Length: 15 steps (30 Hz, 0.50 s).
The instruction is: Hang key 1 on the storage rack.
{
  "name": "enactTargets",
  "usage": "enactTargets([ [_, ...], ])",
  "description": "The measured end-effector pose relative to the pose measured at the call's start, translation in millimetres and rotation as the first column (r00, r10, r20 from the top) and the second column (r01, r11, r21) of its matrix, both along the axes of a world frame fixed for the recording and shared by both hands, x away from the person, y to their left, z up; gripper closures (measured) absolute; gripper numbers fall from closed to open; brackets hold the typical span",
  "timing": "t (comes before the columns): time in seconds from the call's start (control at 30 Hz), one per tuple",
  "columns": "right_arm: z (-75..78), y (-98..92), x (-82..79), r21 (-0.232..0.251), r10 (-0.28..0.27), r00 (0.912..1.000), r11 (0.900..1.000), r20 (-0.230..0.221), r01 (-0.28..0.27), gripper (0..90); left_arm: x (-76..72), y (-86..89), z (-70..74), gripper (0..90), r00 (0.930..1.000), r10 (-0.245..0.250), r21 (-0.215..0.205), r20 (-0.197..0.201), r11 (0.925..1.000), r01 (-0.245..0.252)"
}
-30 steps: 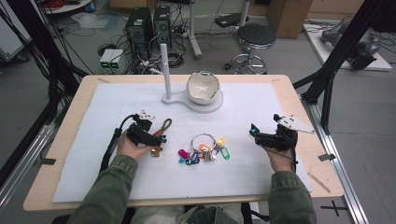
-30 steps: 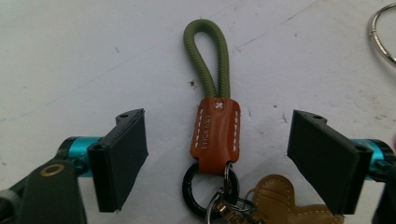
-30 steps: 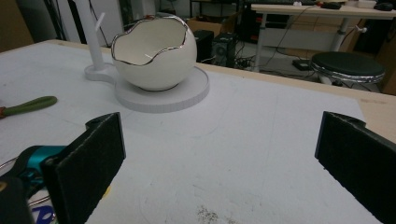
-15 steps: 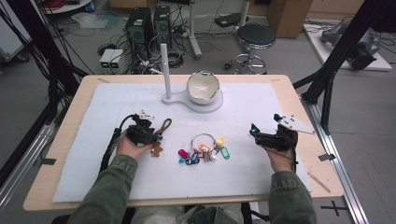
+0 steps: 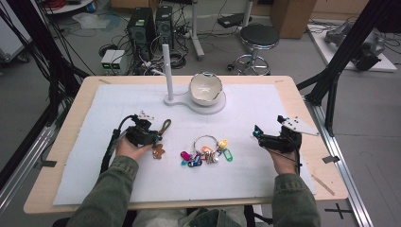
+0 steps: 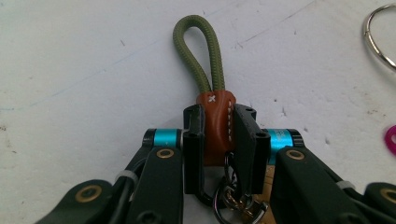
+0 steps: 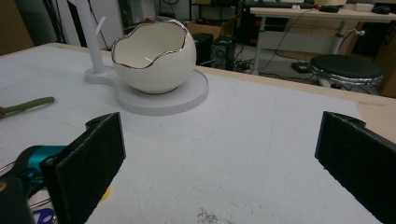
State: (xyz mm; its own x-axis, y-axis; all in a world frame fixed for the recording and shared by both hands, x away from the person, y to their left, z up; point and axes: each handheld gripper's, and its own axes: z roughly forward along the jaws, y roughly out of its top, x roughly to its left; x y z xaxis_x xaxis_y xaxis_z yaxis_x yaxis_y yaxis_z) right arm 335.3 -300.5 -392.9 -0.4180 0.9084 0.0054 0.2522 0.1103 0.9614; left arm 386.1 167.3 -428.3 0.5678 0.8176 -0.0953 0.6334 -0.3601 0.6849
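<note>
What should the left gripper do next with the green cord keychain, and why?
Probably lift it a little, straight up. The left gripper has just closed and its jaws now pinch the brown leather collar of the keychain, whose green cord loop lies flat on the white mat.

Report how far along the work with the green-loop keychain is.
Done: the left gripper has just closed onto the keychain's brown leather sleeve, still lying on the white mat. Not yet lifted. The right gripper waits open, holding nothing, beside the key ring.
</note>
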Motion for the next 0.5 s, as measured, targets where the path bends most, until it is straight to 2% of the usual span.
enactTargets([
  [0.07,-0.1,-0.2,0.2,0.0,0.001,1.0,1.0,0.002,-0.001,0.7,0.6,2.1,1.4,74.3,0.9999,0.006,-0.016,-0.013,0.9999,-0.006],
  [0.23,0.0,-0.8,0.3,-0.002,-0.001,1.0,1.0,0.006,0.001,0.6,1.2,9.5,7.8,74.5,0.9993,0.035,-0.071,-0.016,0.9969,-0.036],
  [0.33,0.1,-0.9,0.1,-0.001,-0.002,1.0,1.0,0.006,0.002,0.6,1.2,13.3,11.3,74.4,0.999,0.037,-0.081,-0.026,0.9959,-0.039],
  [0.5,0.1,-0.7,0.2,0.0,-0.003,1.0,1.0,0.006,0.003,0.6,0.7,22.8,18.2,74.4,0.9976,0.068,-0.101,-0.006,0.9925,-0.069],
])
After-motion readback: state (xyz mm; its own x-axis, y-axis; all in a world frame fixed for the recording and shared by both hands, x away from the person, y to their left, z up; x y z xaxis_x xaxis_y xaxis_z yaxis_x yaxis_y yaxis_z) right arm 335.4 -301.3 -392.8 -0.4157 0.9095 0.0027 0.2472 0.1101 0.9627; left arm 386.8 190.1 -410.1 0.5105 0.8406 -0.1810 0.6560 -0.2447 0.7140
